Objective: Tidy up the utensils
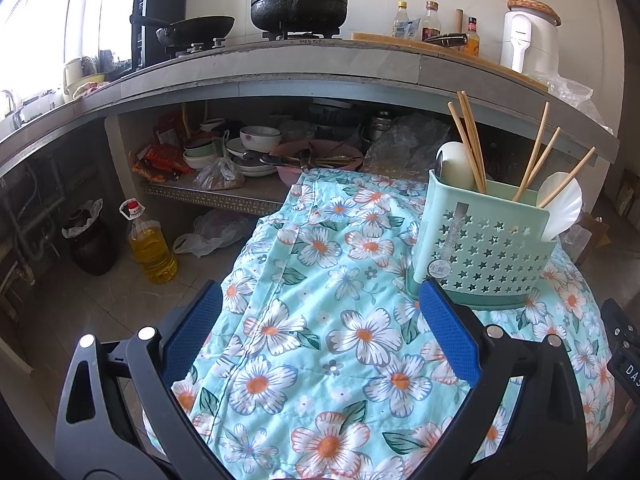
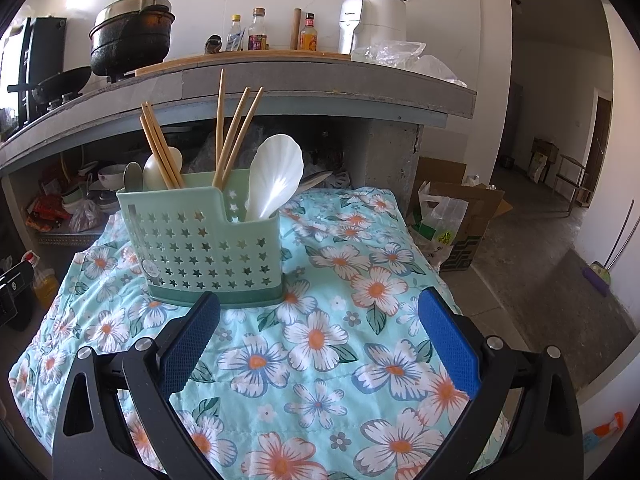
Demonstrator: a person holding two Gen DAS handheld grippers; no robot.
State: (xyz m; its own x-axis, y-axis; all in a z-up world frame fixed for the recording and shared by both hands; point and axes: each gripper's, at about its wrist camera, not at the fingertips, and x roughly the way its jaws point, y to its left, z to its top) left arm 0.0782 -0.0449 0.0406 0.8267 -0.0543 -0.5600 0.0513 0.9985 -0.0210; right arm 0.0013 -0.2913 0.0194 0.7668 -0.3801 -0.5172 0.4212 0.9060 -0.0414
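Both of my grippers are spread wide with nothing between their blue pads. The left gripper [image 1: 320,320] hangs over bare flowered cloth [image 1: 304,344] near the table's front edge; the right gripper [image 2: 320,320] does the same on its own side.

The green caddy [image 2: 208,248] stands upright on the cloth toward the far edge of the table, closer to the counter [image 2: 280,80] than to me. In the right wrist view it sits just ahead and a little left of my fingers, its base almost at the tip of the left pad. In the left wrist view it is off to the right, just beyond the right pad. So it lies between the two grippers, and I judge the right one the better lined up.

The chopsticks [image 2: 236,132] stand with their long axes steeply upward, fanned in two bunches. A white rice paddle [image 2: 276,176] leans out of the lower right-hand compartment, and spoons [image 2: 154,170] sit in the left one. I see no loose utensils on the cloth, so I judge the sorting largely done. Any further pick would mean coming from above, along those upright handles.
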